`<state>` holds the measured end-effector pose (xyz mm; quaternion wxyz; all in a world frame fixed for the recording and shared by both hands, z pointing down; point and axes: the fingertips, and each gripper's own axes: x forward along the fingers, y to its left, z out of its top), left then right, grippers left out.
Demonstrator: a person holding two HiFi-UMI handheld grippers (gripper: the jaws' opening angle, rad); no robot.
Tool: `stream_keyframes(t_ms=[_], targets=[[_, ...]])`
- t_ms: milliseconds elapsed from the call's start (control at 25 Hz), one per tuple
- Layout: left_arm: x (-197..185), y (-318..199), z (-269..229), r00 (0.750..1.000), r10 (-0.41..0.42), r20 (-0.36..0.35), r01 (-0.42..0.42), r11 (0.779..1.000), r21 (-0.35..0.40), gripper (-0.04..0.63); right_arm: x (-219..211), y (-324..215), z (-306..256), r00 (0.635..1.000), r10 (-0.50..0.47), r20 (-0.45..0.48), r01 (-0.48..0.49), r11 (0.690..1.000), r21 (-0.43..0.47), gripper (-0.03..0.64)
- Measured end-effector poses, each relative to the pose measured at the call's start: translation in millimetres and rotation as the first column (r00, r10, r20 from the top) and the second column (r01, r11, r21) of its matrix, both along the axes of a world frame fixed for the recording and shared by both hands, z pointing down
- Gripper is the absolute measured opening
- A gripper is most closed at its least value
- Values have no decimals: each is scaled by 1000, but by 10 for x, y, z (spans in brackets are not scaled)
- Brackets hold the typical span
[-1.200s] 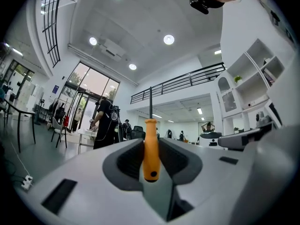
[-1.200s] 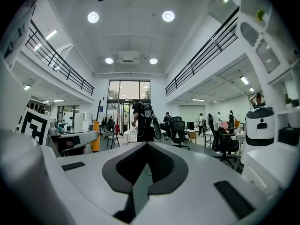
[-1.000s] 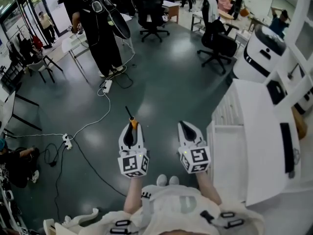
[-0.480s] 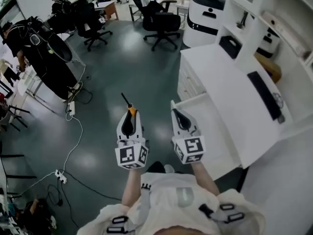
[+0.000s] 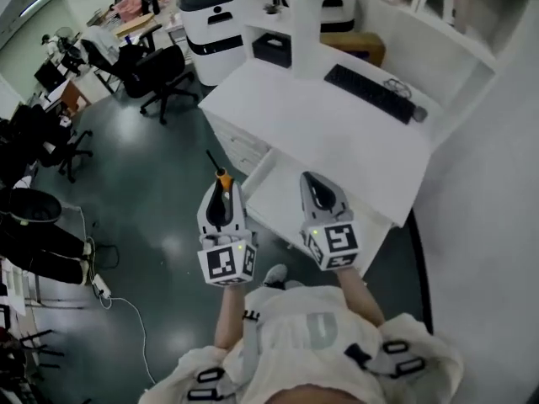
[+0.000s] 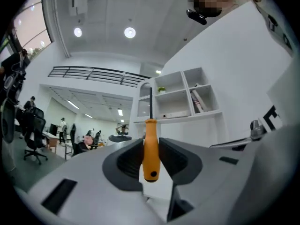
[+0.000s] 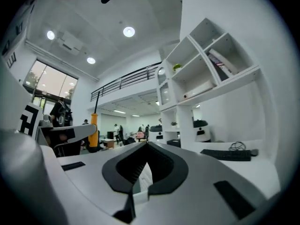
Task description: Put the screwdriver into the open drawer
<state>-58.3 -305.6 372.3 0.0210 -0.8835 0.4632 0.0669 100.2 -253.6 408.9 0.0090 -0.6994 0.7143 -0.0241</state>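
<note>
Both have swung to the desk point(image 5: 337, 133): left claw point(image 5: 221, 194) grips the screwdriver point(image 6: 151, 149), right claw point(image 5: 313, 182) closed, empty.

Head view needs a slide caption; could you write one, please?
Left tool holds orange screwdriver near open drawer of white desk.

Left gripper point(image 6: 151, 159) jaws clamped on orange-handled screwdriver point(image 6: 151, 149), thin dark shaft pointing to 12 o'clock. White open-shelf unit point(image 6: 180, 95) behind at 1 o'clock, black rolling office chair point(image 6: 33, 137) at 9.
</note>
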Motion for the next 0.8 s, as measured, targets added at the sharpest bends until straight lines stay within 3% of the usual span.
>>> stream_keyframes(t_ms=[160,440,640,800], targets=[[525,-117,-46,986,168,16,-169,986,16,103,381,156,-88,987,162,-19,-161,987,21,5],[1117,-105,-44,922,384,42,-385,923,15,103,781,523,-159,916,401,-19,-400,916,30,5],[1323,-61,-11,886,462,45,-463,886,10,103,915,730,-130,867,499,-6,-498,867,28,5],[1342,-69,-19,877,477,53,-478,878,4,103,939,771,-126,847,531,-10,-531,847,19,5]])
